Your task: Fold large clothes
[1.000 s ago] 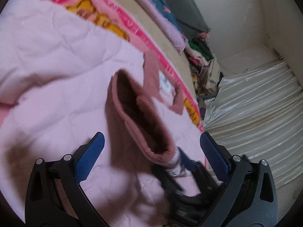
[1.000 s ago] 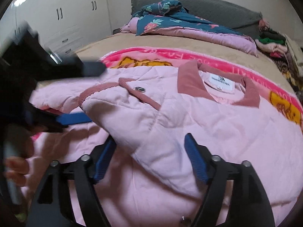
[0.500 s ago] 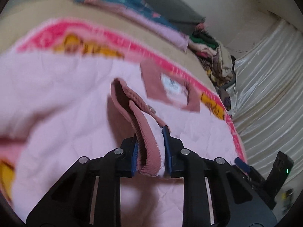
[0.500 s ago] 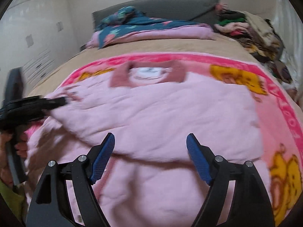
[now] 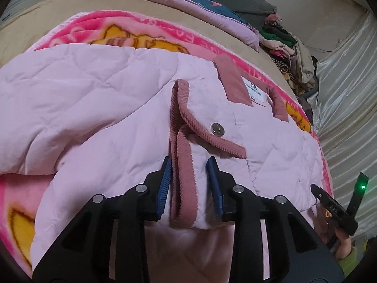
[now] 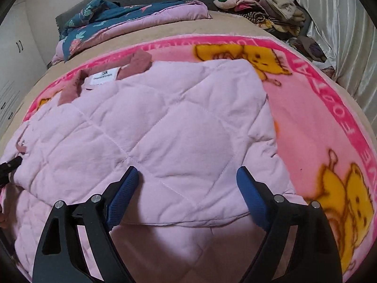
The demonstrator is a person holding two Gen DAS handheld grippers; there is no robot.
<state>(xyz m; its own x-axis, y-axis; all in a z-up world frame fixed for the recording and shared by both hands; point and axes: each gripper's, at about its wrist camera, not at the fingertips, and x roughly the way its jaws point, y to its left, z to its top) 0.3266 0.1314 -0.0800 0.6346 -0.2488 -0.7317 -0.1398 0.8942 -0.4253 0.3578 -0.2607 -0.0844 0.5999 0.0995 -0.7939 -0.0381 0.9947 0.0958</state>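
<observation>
A pale pink quilted jacket [image 5: 94, 108] with dusty-rose ribbed trim lies on a pink cartoon blanket [image 5: 113, 35] on the bed. My left gripper [image 5: 189, 176] is shut on the sleeve's ribbed cuff [image 5: 182, 188], holding it over the jacket body below the collar and white label [image 5: 253, 89]. A snap button [image 5: 217, 128] sits just beyond the cuff. In the right wrist view the jacket [image 6: 165, 129] fills the middle. My right gripper [image 6: 188, 184] is open and empty, its fingers either side of the jacket's folded edge.
A folded teal floral quilt [image 6: 122, 21] lies at the head of the bed. A pile of clothes [image 6: 259, 2] sits at the far right beside a shiny white curtain [image 6: 341, 35]. Tan bedsheet [image 5: 47, 16] surrounds the blanket.
My left gripper closed on the cuff and carried the sleeve across the jacket body. My right gripper swung right, toward the jacket's other side, staying open.
</observation>
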